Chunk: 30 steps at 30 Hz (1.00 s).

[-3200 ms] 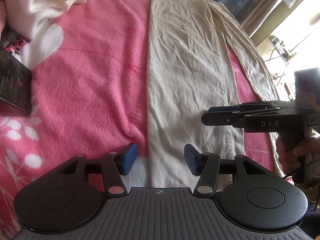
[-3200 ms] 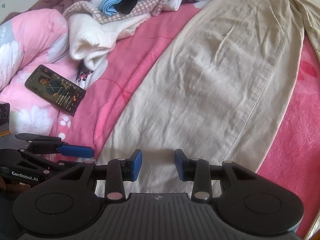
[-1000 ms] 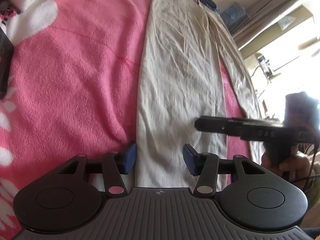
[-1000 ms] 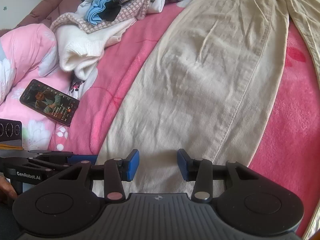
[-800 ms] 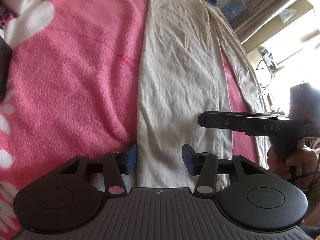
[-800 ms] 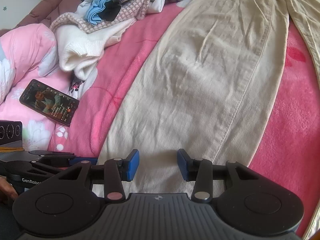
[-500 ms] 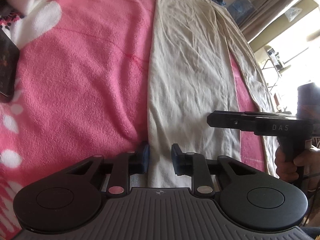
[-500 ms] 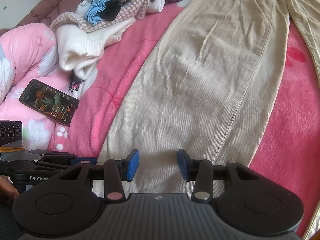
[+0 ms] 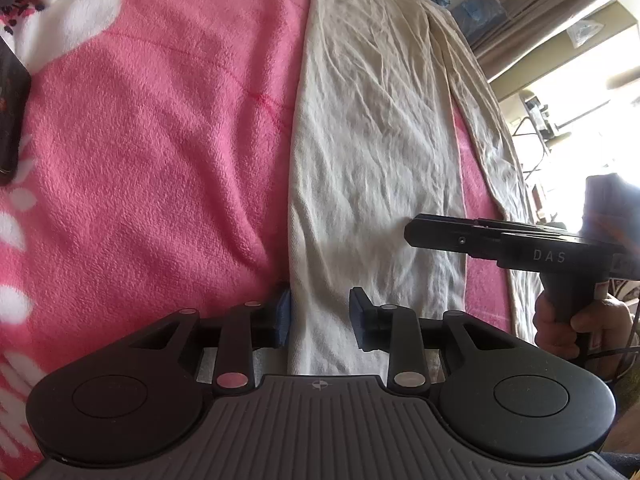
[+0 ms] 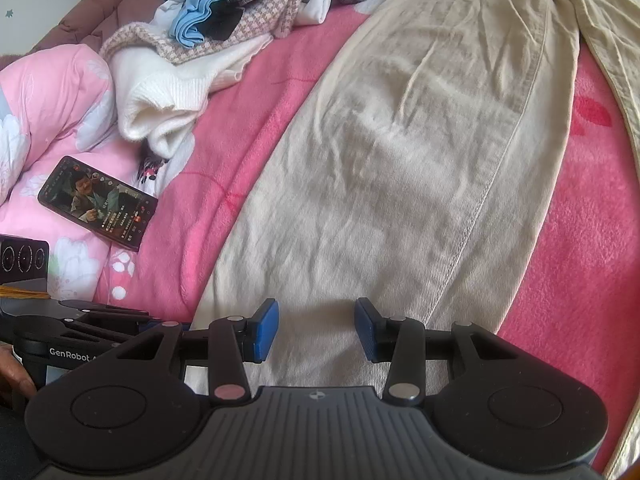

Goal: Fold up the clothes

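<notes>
Cream trousers [image 9: 372,140] lie flat and lengthwise on a pink blanket [image 9: 140,140]; the right wrist view shows the same trousers [image 10: 400,180]. My left gripper [image 9: 320,316] sits at the near hem's left edge. Its jaws are opening, with the hem edge between them and the cloth hiding part of the left pad [image 9: 285,312]. My right gripper [image 10: 316,330] stands open just over the hem, further right along it. The left wrist view shows my right gripper [image 9: 416,232] side-on, held by a hand [image 9: 568,328]. My left gripper [image 10: 156,324] shows at the lower left of the right wrist view.
A lit phone [image 10: 96,202] lies on a pale pink quilt [image 10: 52,92] at the left. Behind it sit a white sweater [image 10: 172,88] and a heap of mixed clothes [image 10: 240,12]. The bed's right edge and a bright window side [image 9: 580,80] lie beyond the trousers.
The left jaws closed in around the hem edge, then widened a little. The right gripper has kept still and open.
</notes>
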Each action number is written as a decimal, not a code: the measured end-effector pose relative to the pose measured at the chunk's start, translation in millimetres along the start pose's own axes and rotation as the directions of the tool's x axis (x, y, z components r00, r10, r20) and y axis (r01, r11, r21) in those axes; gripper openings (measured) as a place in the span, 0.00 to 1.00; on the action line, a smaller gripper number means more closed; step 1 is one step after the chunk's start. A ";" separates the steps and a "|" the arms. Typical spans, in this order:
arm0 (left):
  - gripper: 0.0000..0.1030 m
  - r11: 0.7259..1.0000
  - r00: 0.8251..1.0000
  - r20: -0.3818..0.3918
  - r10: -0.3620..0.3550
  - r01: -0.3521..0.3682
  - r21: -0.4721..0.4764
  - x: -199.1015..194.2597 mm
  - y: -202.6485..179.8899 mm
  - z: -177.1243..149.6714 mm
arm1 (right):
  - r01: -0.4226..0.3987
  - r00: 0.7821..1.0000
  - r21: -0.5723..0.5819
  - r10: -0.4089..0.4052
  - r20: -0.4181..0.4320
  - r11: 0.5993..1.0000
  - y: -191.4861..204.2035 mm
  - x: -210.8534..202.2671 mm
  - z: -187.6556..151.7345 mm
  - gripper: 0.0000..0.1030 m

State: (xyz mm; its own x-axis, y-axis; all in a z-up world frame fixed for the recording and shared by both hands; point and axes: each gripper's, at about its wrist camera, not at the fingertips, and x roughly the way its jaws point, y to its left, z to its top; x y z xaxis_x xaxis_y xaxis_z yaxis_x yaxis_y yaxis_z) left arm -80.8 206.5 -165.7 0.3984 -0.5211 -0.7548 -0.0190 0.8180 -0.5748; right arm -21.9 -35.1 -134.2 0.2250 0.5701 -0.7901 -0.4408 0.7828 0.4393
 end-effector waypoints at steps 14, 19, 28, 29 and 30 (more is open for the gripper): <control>0.27 1.000 1.000 0.029 0.009 -0.010 0.020 1.8 -3.5 -2.9 | 0.002 1.000 0.003 -0.002 0.003 1.000 0.7 1.1 -0.8 0.44; 0.25 1.000 0.999 0.036 0.016 -0.017 0.022 2.2 -4.3 -3.3 | 0.001 1.000 0.005 -0.001 0.004 1.000 0.1 1.3 -1.1 0.44; 0.22 1.000 0.999 0.045 0.020 -0.021 0.022 1.3 -4.2 -3.2 | 0.000 1.000 0.010 0.000 0.007 1.000 -0.3 1.9 -1.2 0.44; 0.22 1.000 0.999 0.046 0.020 -0.021 0.022 1.5 -4.7 -3.8 | 0.000 1.000 0.010 0.000 0.007 1.000 -0.1 2.1 -1.0 0.44; 0.22 1.000 0.999 0.047 0.021 -0.022 0.020 1.7 -5.2 -4.4 | 0.000 1.000 0.009 0.000 0.007 1.000 0.0 2.2 -0.9 0.44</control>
State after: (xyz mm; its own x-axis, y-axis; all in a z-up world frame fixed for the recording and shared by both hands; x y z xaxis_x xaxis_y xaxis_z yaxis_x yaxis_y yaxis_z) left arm -84.0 200.4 -165.3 0.4405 -0.4921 -0.7509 -0.0089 0.8340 -0.5517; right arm -22.2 -34.1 -136.3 0.2311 0.5716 -0.7874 -0.4325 0.7852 0.4431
